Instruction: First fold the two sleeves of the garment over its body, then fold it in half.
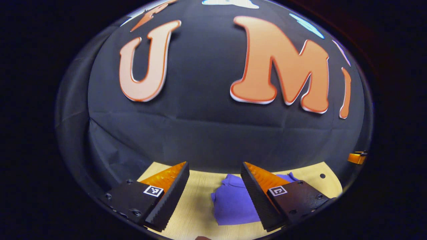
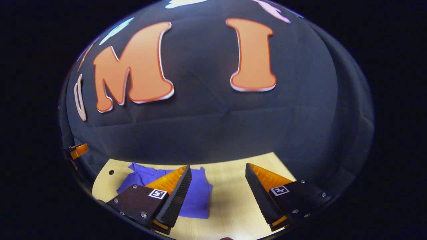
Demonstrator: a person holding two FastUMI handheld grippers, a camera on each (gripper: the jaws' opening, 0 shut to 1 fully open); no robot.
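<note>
Left gripper view: my left hand-held gripper is released, grasping nothing, above the bench. The purple garment lies as a compact bundle near the far edge; I judge the folding is mostly done. Right gripper view: my right hand-held gripper is also released. A small hole sits near the bench's left corner; nothing blocks the way.

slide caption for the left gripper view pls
Open left gripper hovering above a folded purple garment on the light wooden table.
</note>
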